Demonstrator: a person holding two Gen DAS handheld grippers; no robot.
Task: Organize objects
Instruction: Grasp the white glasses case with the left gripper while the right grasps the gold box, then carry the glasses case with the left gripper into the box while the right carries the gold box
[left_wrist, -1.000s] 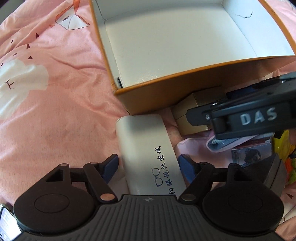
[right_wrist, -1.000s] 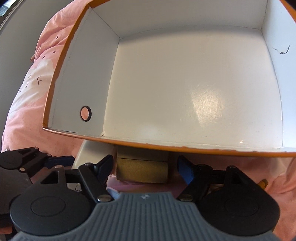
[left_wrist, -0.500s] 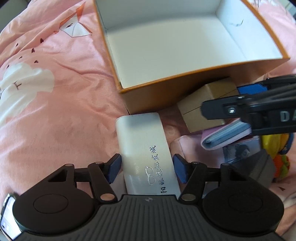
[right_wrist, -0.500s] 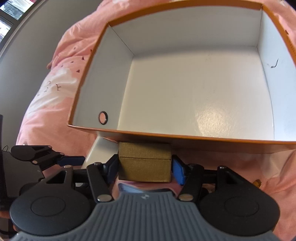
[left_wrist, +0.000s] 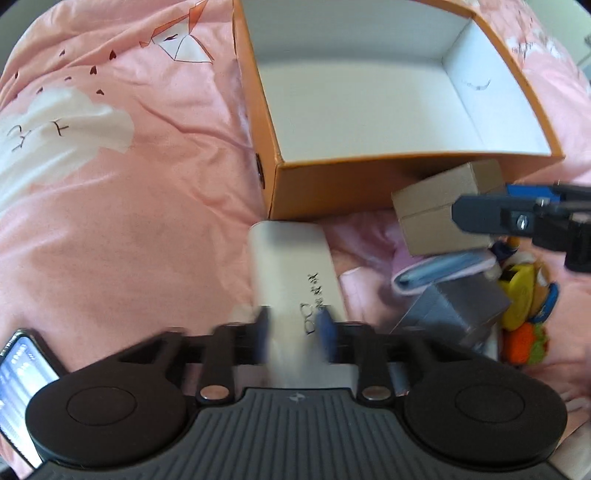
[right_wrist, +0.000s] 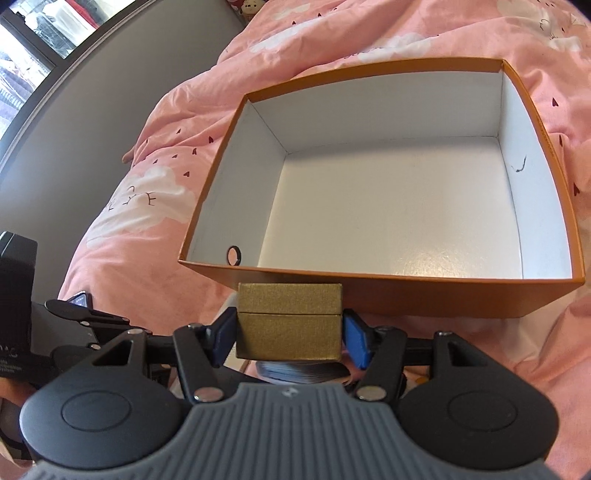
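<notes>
Orange box (right_wrist: 443, 295): cardboard with a white lining, lying open on the pink bedding (left_wrist: 129, 203); landmark for all entries below.
Left gripper (left_wrist: 293, 332): jaws closing on the white glasses case (left_wrist: 291, 266), which lies between the blurred blue pads (left_wrist: 263, 332); whether the pads press on it cannot be told.
White glasses case: far end at the box's near outer wall, by its left corner.
Right gripper (right_wrist: 290, 334): blue pads (right_wrist: 356, 341) clamped on both sides of the gold box (right_wrist: 289, 321).
Gold box: held upright and level, just short of the box's near wall, outside it.
Clutter right of the glasses case: pink wallet (left_wrist: 443, 269), grey block (left_wrist: 461, 306), bright soft toy (left_wrist: 528, 306), all outside the box.
Phone (left_wrist: 18, 373): at the left gripper's lower left, well apart from the box.
</notes>
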